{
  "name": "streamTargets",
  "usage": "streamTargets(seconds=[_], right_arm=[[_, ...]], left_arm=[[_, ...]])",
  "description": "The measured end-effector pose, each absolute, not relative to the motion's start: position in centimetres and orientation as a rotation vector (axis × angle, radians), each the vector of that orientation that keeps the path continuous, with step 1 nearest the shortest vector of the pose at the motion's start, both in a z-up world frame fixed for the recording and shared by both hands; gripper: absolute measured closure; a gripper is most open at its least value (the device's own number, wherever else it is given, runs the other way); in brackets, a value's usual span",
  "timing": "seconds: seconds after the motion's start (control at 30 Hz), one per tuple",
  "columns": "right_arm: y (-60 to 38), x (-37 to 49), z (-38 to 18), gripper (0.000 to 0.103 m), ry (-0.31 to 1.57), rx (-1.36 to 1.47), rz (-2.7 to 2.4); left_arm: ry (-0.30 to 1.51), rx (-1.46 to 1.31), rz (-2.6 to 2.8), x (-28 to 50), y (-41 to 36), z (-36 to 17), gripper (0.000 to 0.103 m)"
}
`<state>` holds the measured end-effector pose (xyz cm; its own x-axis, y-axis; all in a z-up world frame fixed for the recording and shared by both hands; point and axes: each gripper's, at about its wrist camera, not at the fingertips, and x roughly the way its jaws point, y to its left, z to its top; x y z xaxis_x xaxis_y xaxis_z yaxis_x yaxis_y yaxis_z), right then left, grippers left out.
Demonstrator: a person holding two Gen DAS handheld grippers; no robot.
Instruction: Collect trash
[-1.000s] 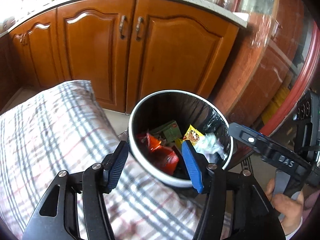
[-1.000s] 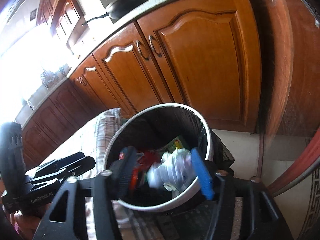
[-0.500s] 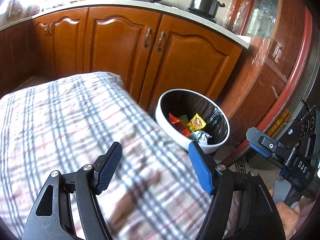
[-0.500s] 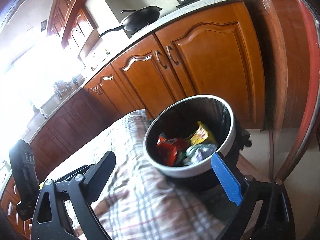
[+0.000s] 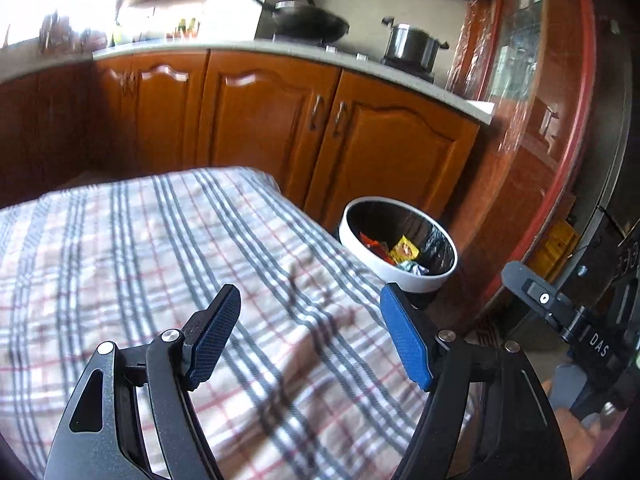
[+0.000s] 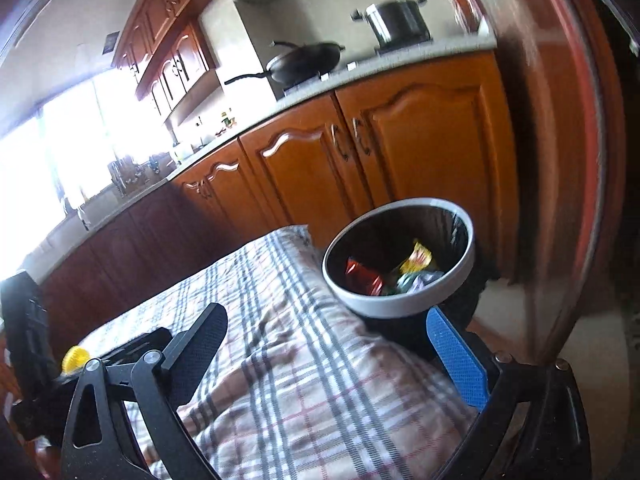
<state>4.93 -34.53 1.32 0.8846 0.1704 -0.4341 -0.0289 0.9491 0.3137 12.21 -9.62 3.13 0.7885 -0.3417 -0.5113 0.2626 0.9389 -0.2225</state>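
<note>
A round bin with a white rim [image 5: 400, 279] and black liner stands on the floor past the table's far right corner; it also shows in the right wrist view [image 6: 400, 307]. Red, yellow and silvery wrappers [image 5: 403, 249] lie inside it, and they show in the right wrist view [image 6: 416, 258] too. My left gripper [image 5: 308, 330] is open and empty above the plaid tablecloth [image 5: 132, 264]. My right gripper [image 6: 328, 344] is open and empty, held over the table's right part, short of the bin.
Wooden kitchen cabinets [image 5: 264, 120] run behind the table and bin, with a wok [image 5: 308, 20] and a steel pot [image 5: 410, 42] on the counter. A red-framed glass door [image 5: 556, 128] stands at the right. The other gripper's body [image 5: 560, 312] shows at the right edge.
Both grippers have pulled back and up from the bin to above the table. The right gripper has let go of the silvery wrapper, which now lies in the bin.
</note>
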Motion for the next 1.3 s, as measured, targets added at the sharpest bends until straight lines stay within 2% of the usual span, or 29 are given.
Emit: streamTargets(seconds=[0.13, 0.2, 0.37, 1.3], right_arm=[[-33.3, 2.7, 2.9, 0.000, 0.355, 0.189, 0.040], [-32.8, 2.0, 3.1, 0.000, 0.309, 0.141, 0.031], [-31.7, 1.4, 2.5, 0.000, 0.288, 0.073, 0.020], [-32.2, 0.7, 1.2, 0.000, 0.329, 0.112, 0.031]], left_arm=[[0.461, -0.101, -0.288, 9.8, -9.1, 4.3, 0.004], [0.410, -0.068, -0.255, 8.9, -9.1, 4.4, 0.000], [0.352, -0.004, -0.205, 7.6, -9.5, 3.9, 0.000], [0.372, 0.015, -0.174, 6.8, -9.8, 3.4, 0.000]])
